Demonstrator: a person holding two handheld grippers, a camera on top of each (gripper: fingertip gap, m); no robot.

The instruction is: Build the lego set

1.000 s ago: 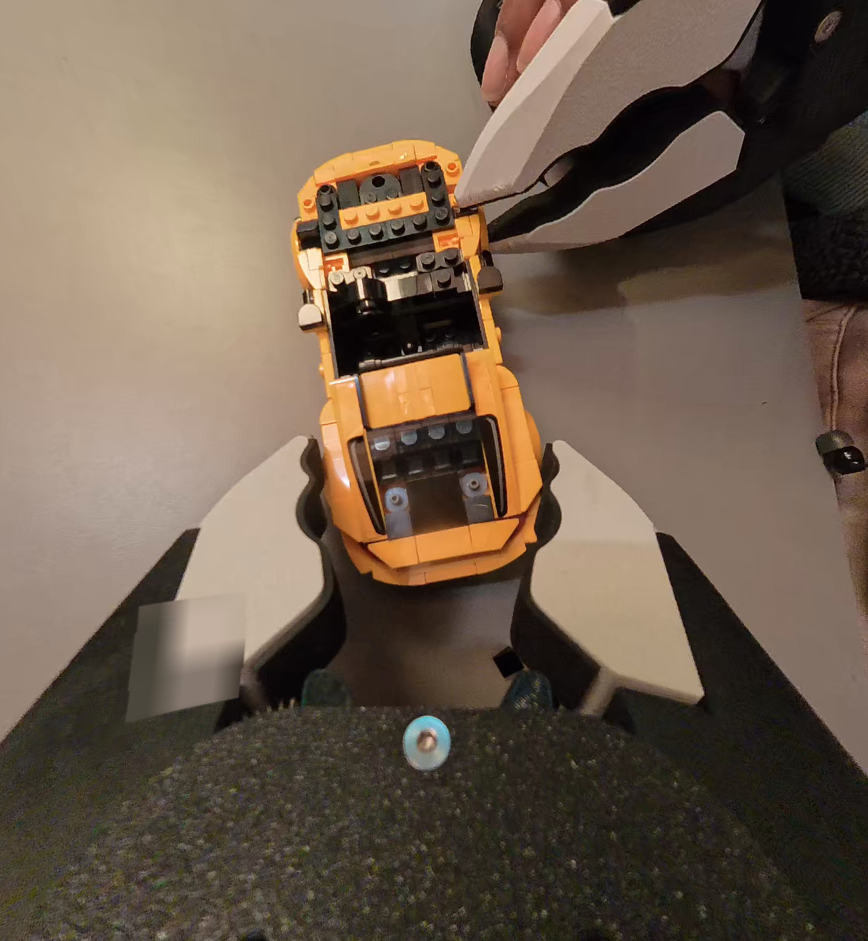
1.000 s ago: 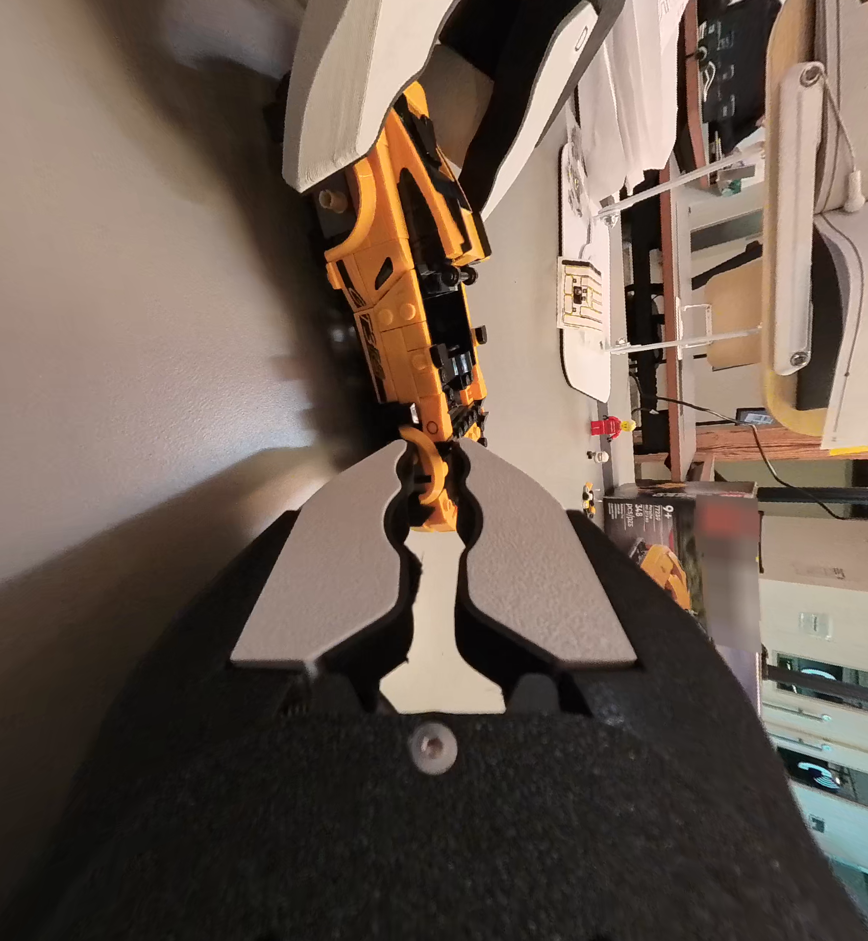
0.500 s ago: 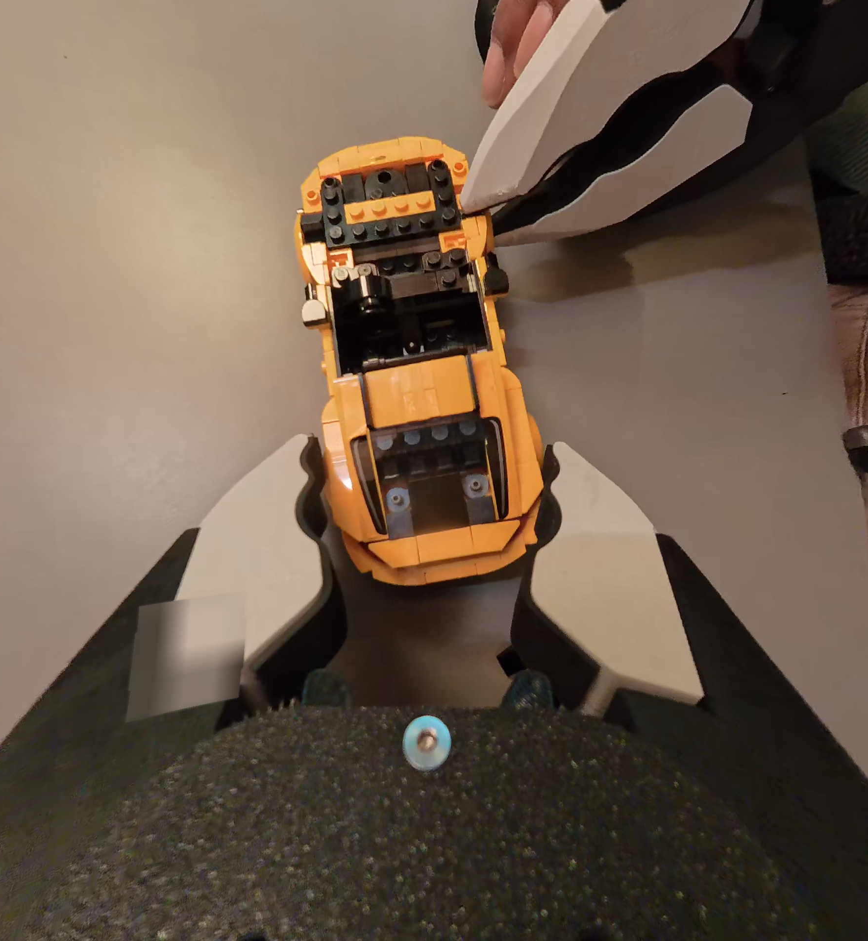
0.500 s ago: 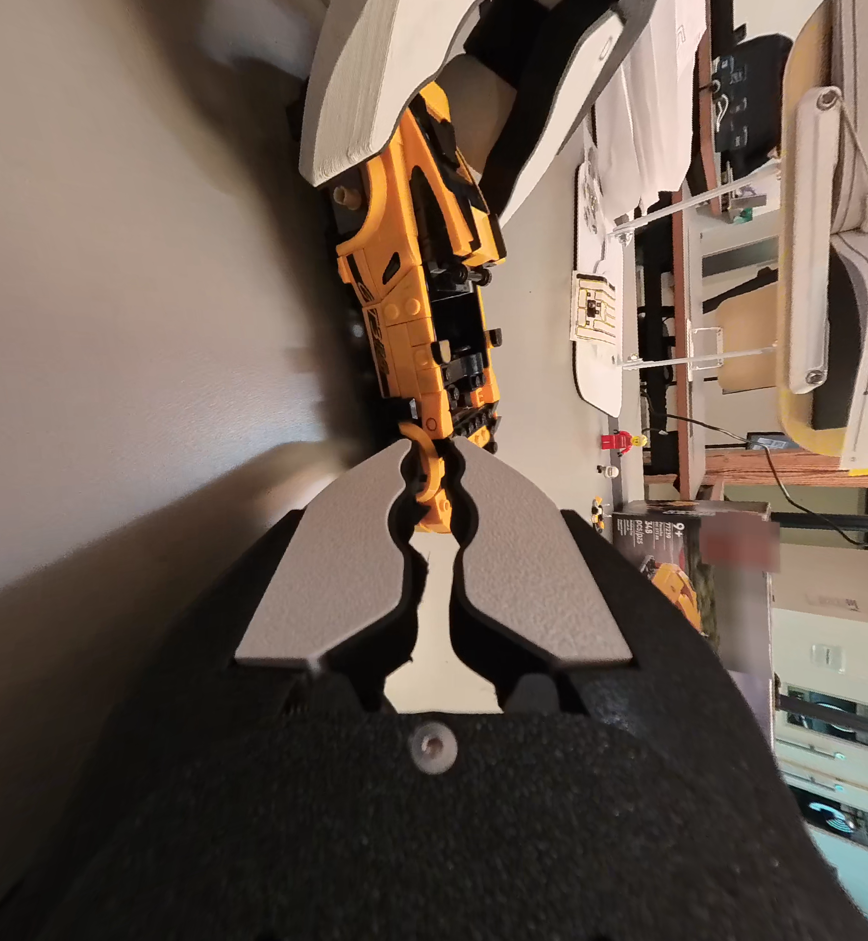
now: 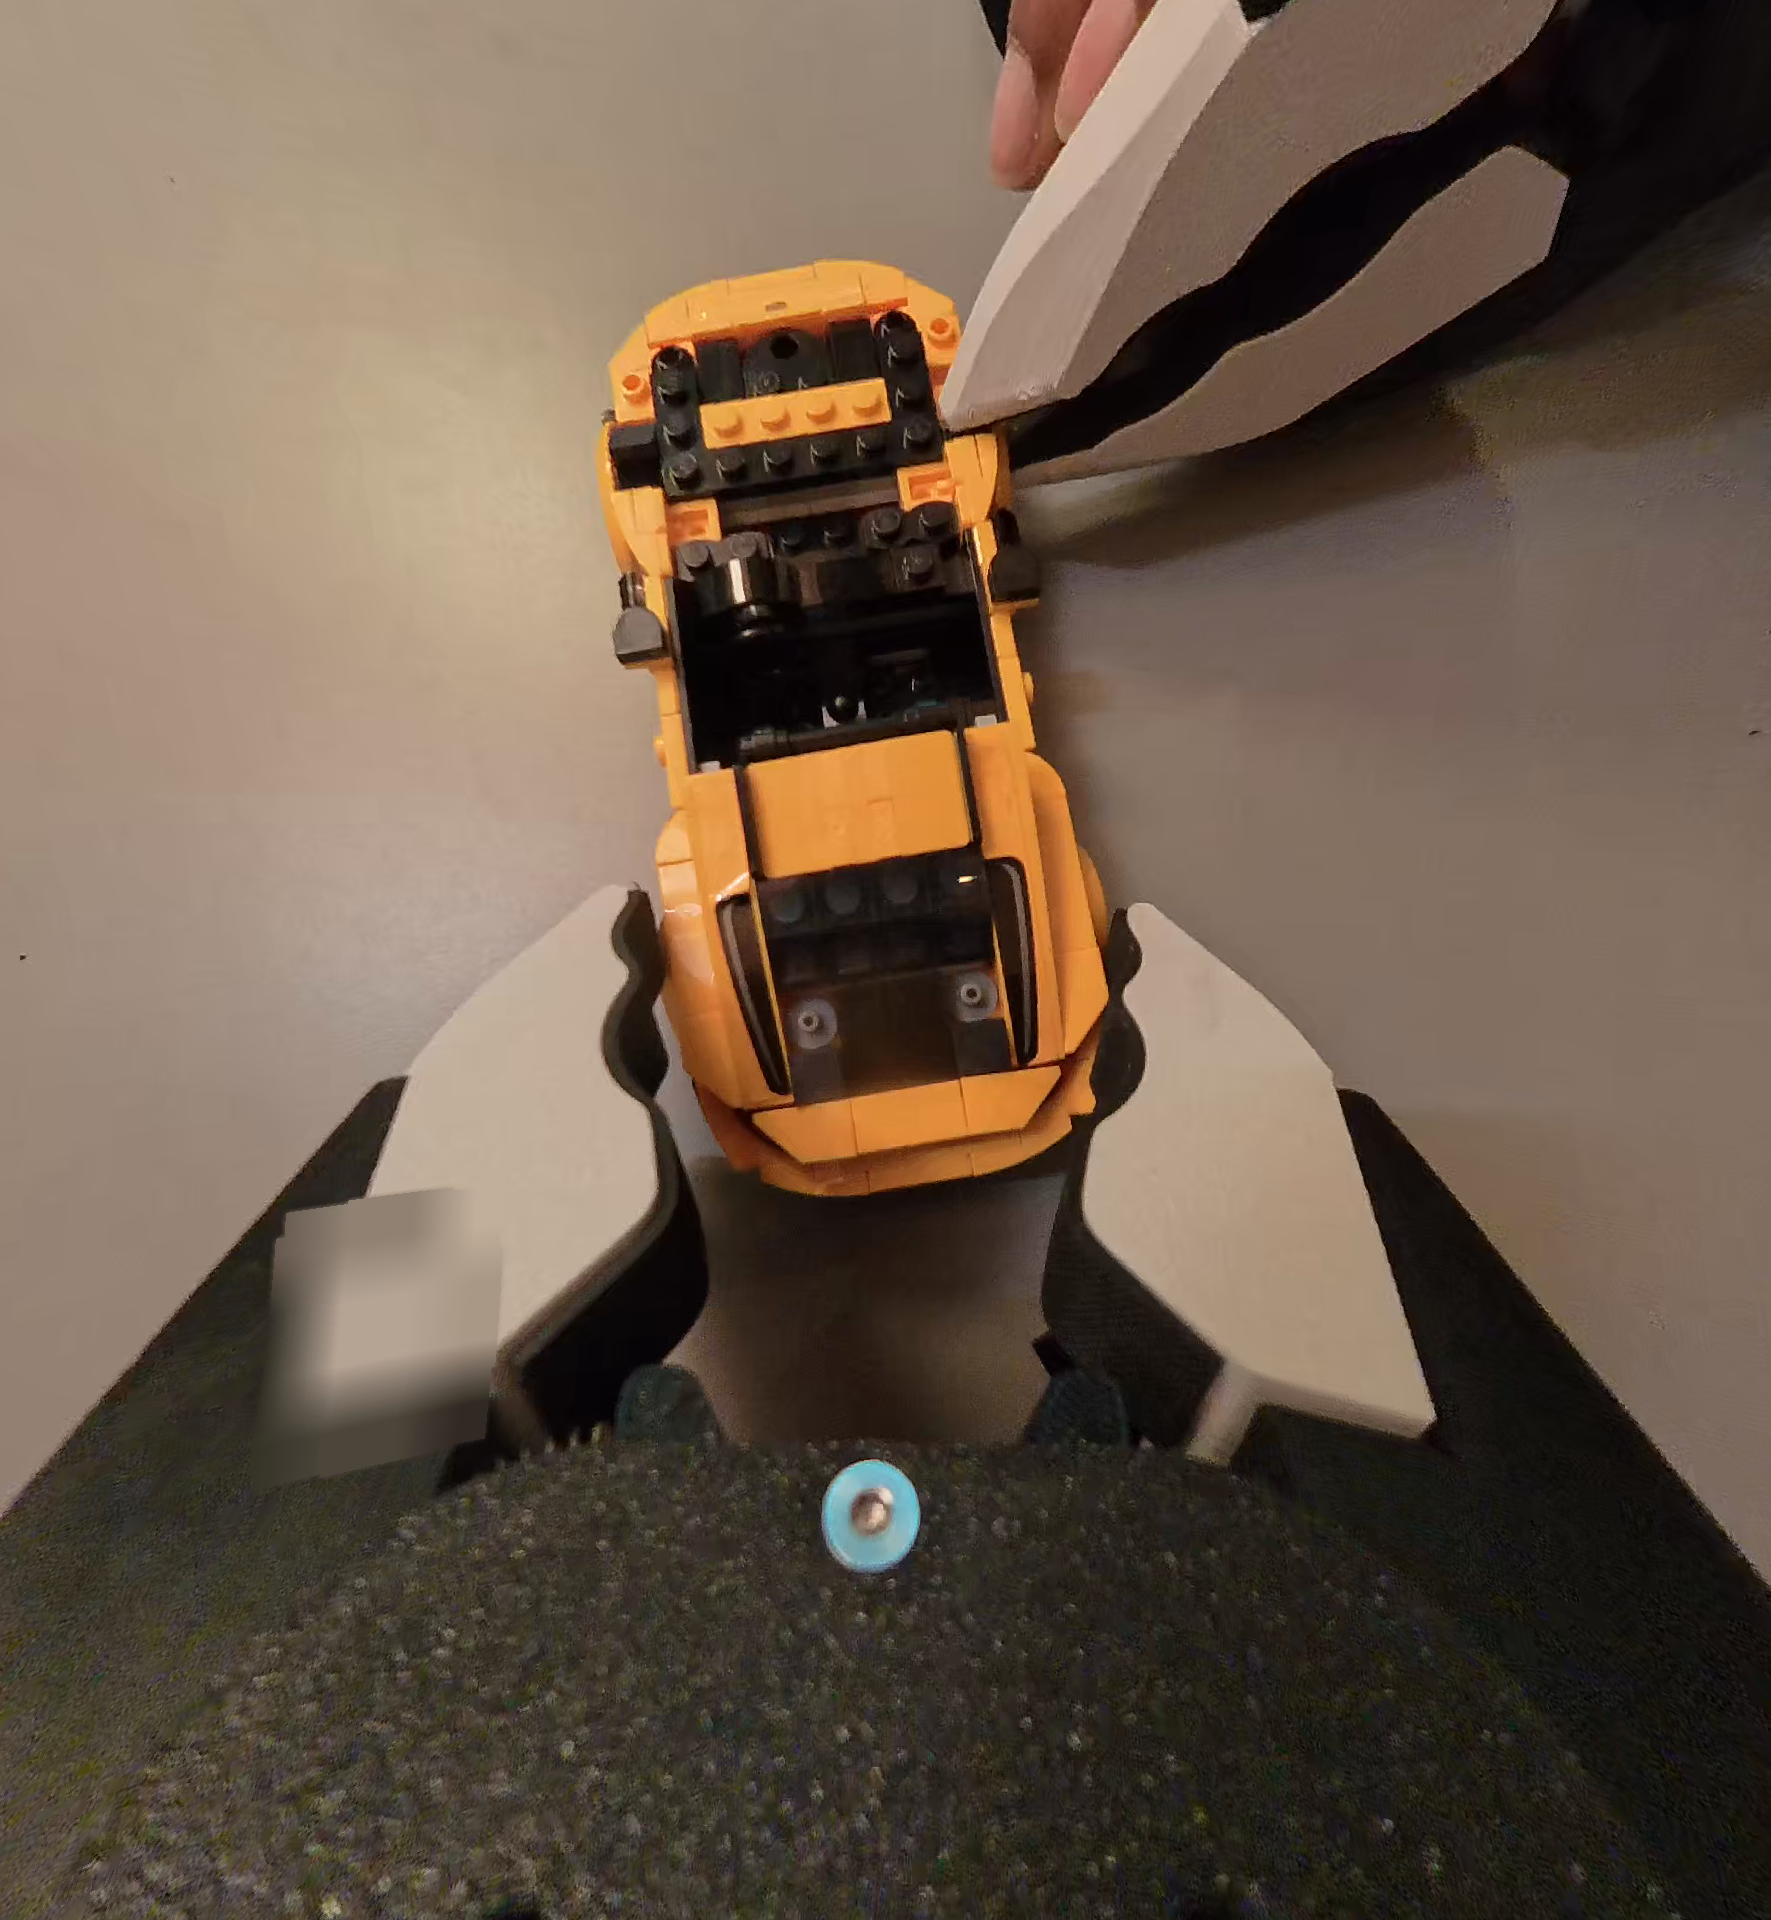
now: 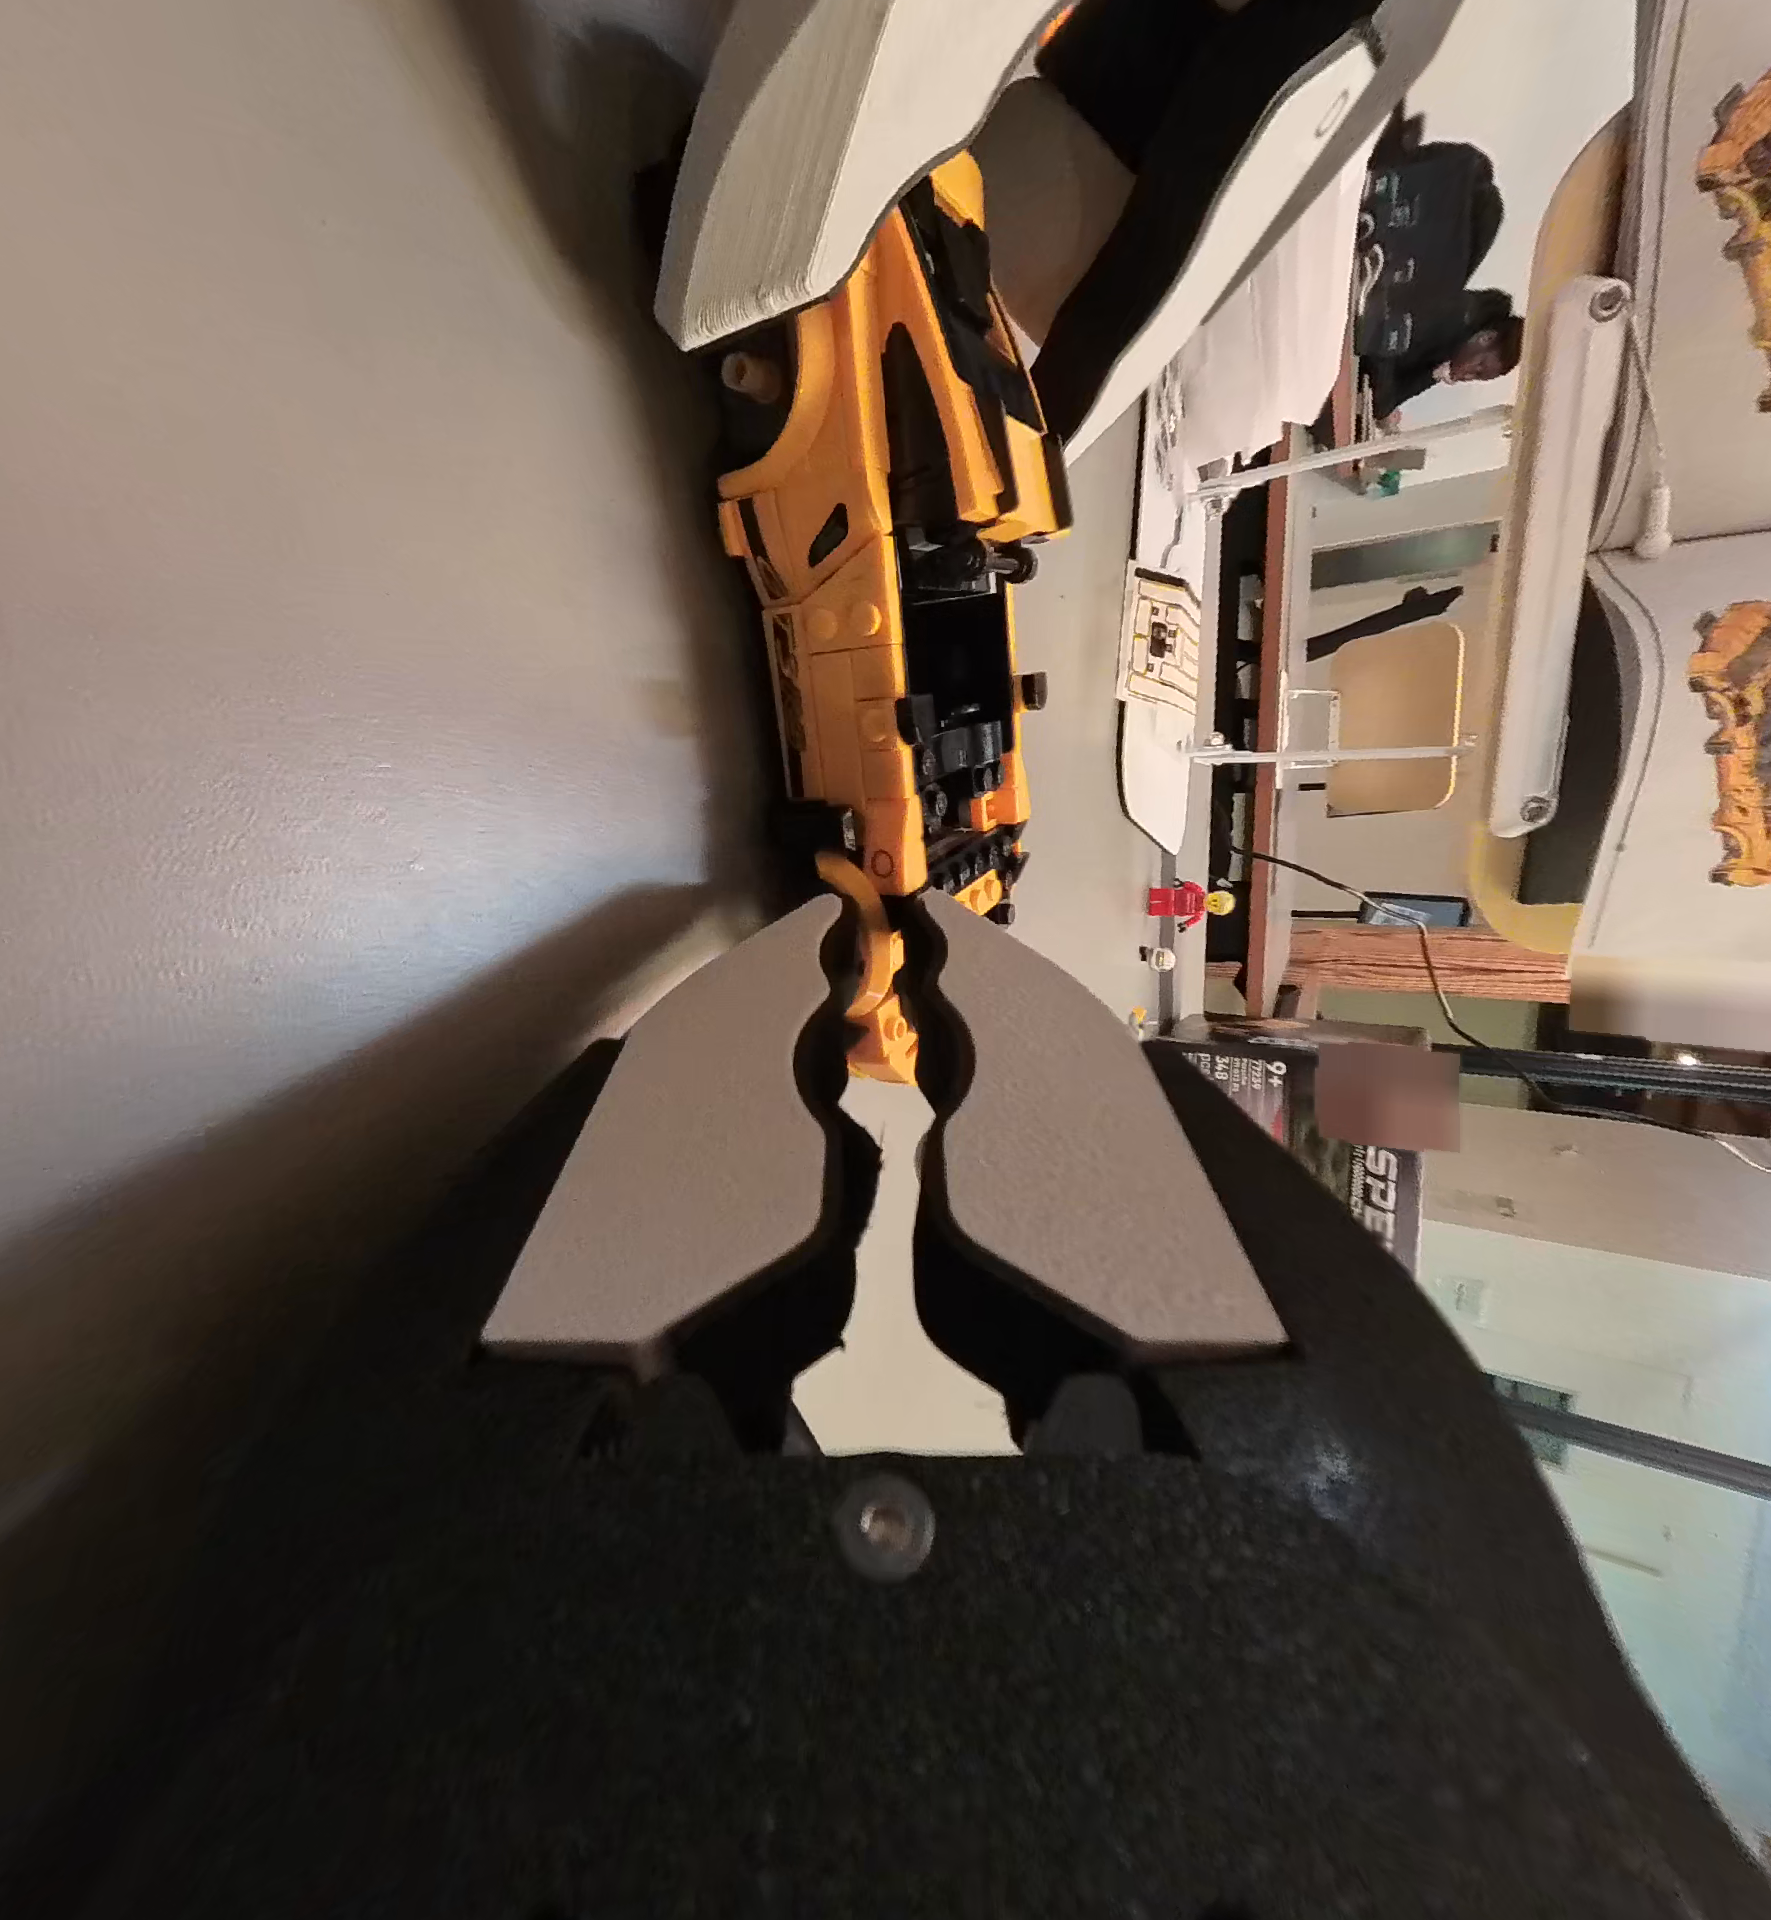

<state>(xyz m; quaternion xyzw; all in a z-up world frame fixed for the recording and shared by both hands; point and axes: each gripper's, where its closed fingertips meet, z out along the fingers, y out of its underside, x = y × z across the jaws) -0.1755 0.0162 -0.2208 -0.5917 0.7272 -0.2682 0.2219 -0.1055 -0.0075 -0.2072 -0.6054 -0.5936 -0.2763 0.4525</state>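
Note:
An orange and black lego car lies on the grey table, its roof off and its black cabin showing. My left gripper is shut on the car's near end, one finger on each side. My right gripper is shut on a small orange curved piece and holds it against the car's far right corner. In the left wrist view the right gripper comes in from the upper right. In the right wrist view, one of the left gripper's fingers shows at the top.
A person's hand is behind the right gripper. Farther along the table are a red minifigure, the dark set box, a printed sheet and an open instruction booklet. Across from one pair of fingers to the other is roughly 8 cm.
My right gripper has stayed at the car's far right corner, closing a little more on the orange piece. The car and my left gripper have barely shifted.

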